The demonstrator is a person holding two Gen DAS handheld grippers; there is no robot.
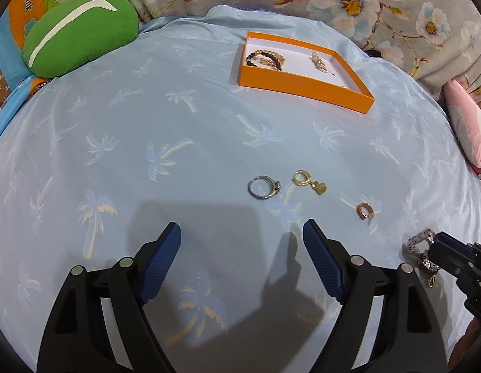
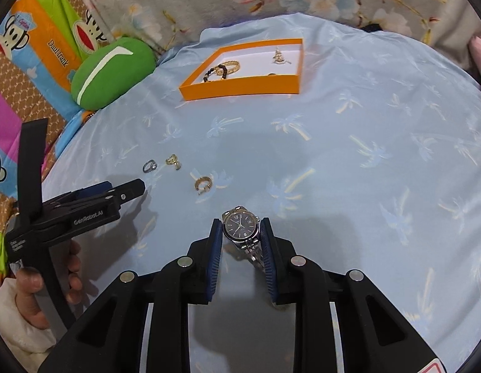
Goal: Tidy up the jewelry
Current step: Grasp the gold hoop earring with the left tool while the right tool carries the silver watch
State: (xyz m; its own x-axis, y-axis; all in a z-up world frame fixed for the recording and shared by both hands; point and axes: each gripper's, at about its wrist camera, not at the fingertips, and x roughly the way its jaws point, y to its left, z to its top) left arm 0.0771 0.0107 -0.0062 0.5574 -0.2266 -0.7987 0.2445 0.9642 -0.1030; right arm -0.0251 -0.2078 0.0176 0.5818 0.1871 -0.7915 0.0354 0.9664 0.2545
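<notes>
My right gripper (image 2: 241, 228) is shut on a silver wristwatch (image 2: 240, 227) with a dark dial, held just above the blue palm-print sheet; it also shows in the left wrist view (image 1: 422, 248). My left gripper (image 1: 242, 233) is open and empty, low over the sheet. Ahead of it lie a silver ring (image 1: 264, 187), a gold drop earring (image 1: 309, 181) and a gold hoop earring (image 1: 366, 211). An orange tray (image 1: 305, 85) farther back holds a black bead bracelet (image 1: 265, 59), a gold chain bracelet and a gold brooch (image 1: 319, 61).
A green cushion (image 1: 80, 35) lies at the back left. A floral blanket (image 1: 380, 6) runs along the back. A pink pillow (image 1: 467, 127) is at the right edge. A cartoon-print sheet (image 2: 32, 62) lies left of the bed.
</notes>
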